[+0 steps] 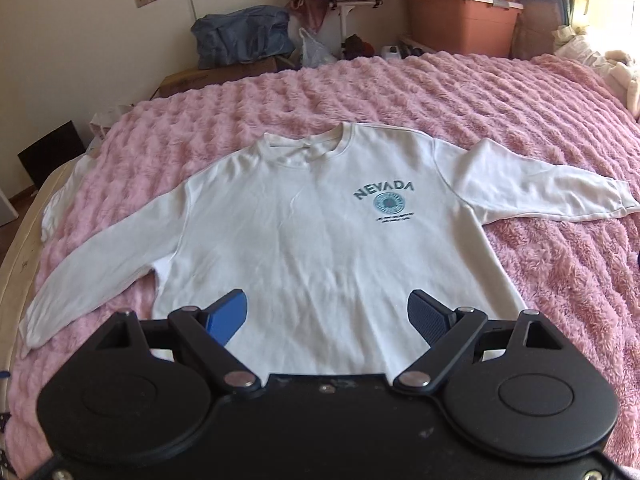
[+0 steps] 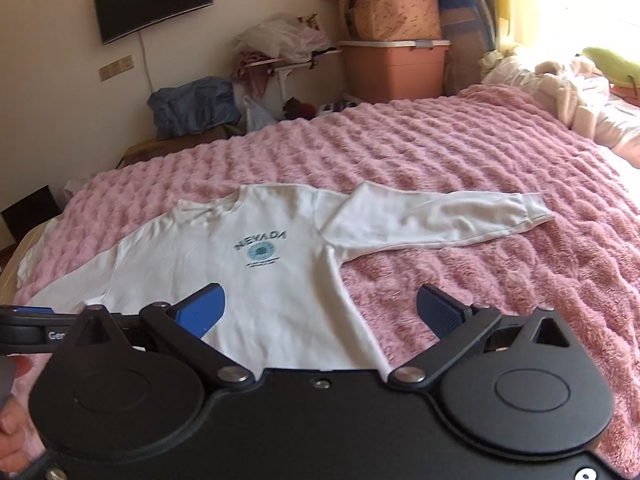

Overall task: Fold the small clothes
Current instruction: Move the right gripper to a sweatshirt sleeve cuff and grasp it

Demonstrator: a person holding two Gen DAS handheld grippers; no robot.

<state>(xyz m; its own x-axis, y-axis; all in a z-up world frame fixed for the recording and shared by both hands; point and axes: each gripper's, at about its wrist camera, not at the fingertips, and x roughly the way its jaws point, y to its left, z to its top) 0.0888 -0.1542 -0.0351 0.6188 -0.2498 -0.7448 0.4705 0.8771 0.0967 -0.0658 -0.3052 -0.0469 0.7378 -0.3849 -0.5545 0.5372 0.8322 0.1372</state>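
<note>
I see the white Nevada sweatshirt (image 1: 304,216) spread flat, front up, on the pink fleece blanket (image 1: 500,92), sleeves out. My left gripper (image 1: 326,322) hangs spread wide over its hem; my right gripper (image 2: 320,314), equally spread, straddles its side edge.

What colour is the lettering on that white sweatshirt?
Dark teal lettering on the white long-sleeved sweatshirt, above a light-blue round emblem; clearest in the left wrist view.

1. Bright daylight from the far right, blown out to white glare at the window (image 2: 600,4).
2. Soft, faint shadows across the pink blanket (image 1: 440,92).
3. Strong fisheye bending at edges; dark corners.
4. Slightly soft focus throughout, no motion blur.
</note>
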